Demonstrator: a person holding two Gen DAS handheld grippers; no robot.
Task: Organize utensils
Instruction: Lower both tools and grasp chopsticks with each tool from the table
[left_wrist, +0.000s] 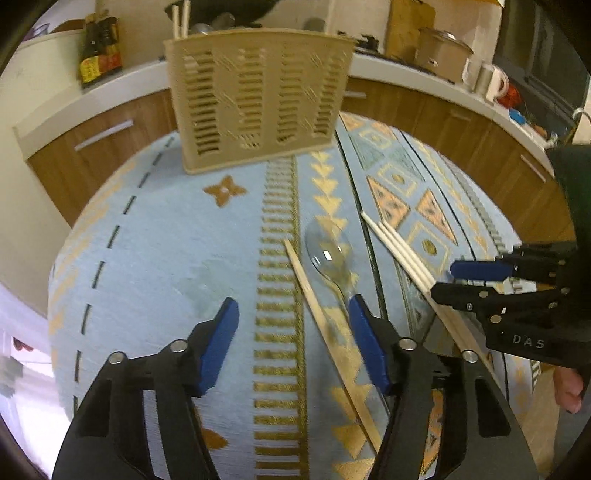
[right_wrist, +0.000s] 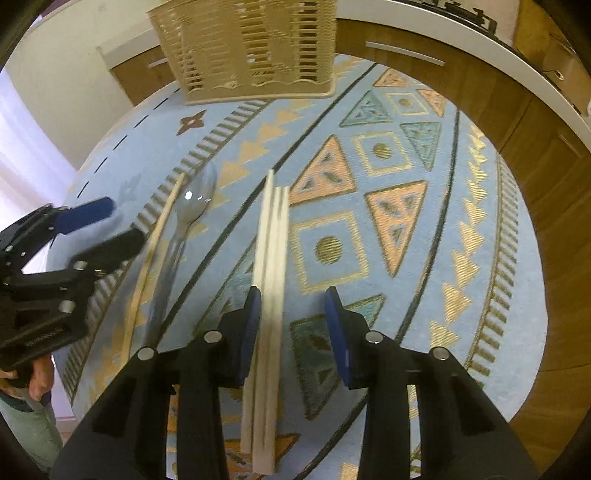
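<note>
Left gripper (left_wrist: 293, 314): jaws open above the cloth, clear spoon (left_wrist: 328, 251) at 1 o'clock.
Right gripper (right_wrist: 293, 306): jaws open, straddling pale chopsticks (right_wrist: 271, 258).
Utensil basket (left_wrist: 258, 96): 12 o'clock.

Both looking steeply down, close over the patterned cloth (left_wrist: 147, 258), facing the slotted basket (left_wrist: 258, 99) (right_wrist: 243, 48); shared: spoon (left_wrist: 328, 254) (right_wrist: 192, 206), chopsticks, perhaps each other's gripper.

Clear glossy plastic spoon (left_wrist: 328, 254), matt wooden chopsticks (right_wrist: 271, 280), slotted beige plastic basket (left_wrist: 258, 99), woven cloth (left_wrist: 155, 258).
</note>
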